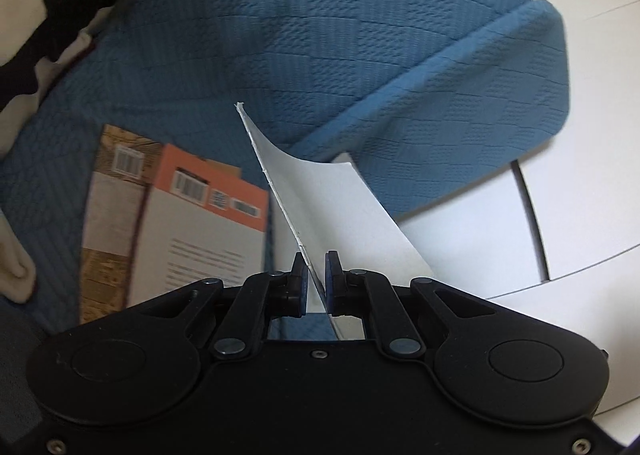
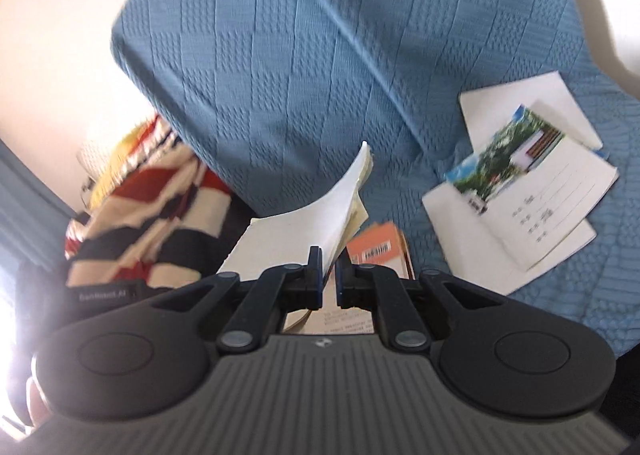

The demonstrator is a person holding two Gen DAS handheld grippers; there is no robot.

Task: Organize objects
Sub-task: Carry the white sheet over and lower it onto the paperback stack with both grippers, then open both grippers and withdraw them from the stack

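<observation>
Above the blue sofa (image 1: 320,35), the left gripper (image 1: 316,279) is clamped on a white booklet (image 1: 332,199), and the right gripper (image 2: 329,275) pinches its other edge. An orange-backed book (image 1: 192,223) lies on the seat beneath; more booklets (image 2: 532,191) lie farther off.

Home, blue-covered sofa (image 2: 320,55), tiled floor (image 1: 580,135)

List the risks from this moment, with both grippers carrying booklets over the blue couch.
1. The left gripper pinches only the edge of a thin white booklet, which curls; it may slip or crease.
2. The right gripper clamps a white booklet whose pages fan open; loose pages may bend or tear.
3. The booklets on the blue couch cover lie askew, so adding more may topple the pile.
</observation>
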